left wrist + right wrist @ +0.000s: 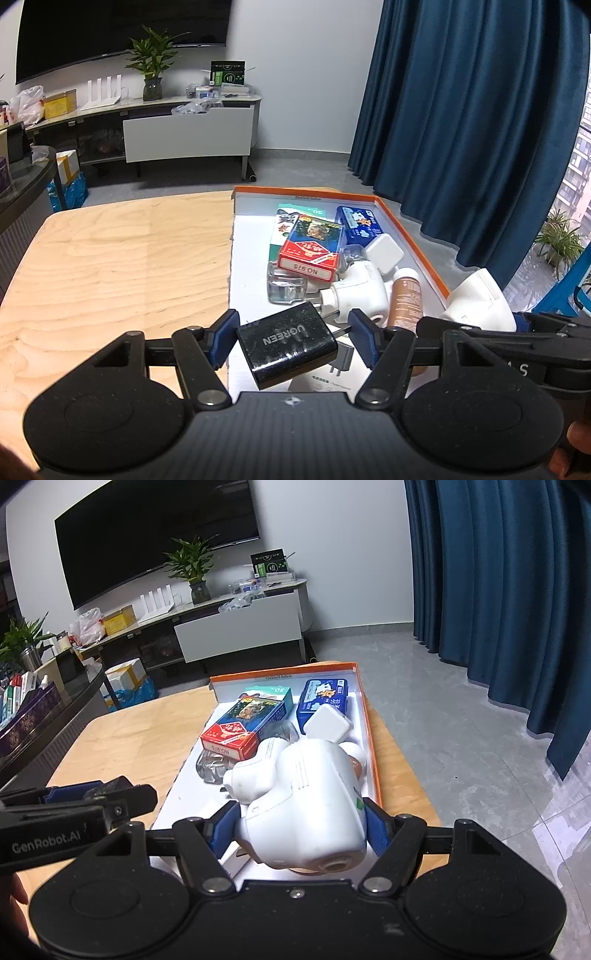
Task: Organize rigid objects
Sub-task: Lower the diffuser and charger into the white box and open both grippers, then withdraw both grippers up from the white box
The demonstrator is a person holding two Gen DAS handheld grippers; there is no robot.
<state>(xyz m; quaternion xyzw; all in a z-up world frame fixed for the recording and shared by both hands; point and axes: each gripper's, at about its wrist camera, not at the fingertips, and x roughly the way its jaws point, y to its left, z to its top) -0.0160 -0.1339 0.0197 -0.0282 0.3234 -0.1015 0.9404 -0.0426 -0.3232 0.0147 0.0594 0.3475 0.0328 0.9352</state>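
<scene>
My left gripper [294,338] is shut on a black UGREEN charger [286,349], which hangs tilted over the near end of the orange-rimmed white tray [406,236]. My right gripper [299,827] is shut on a white plastic plug-in device [306,812], held above the tray's [371,738] near right part. In the tray lie a red card box [310,254], a green box [286,221], a blue box [360,221], a white square adapter [382,253], a clear bottle [286,288], another white plug-in device [360,295] and a brown bottle [406,295].
The tray sits on the right half of a light wooden table [110,258], whose right edge drops to a grey floor [461,720]. Blue curtains [480,110] hang at the right. A TV cabinet [184,129] stands far behind. A dark counter [55,709] flanks the left.
</scene>
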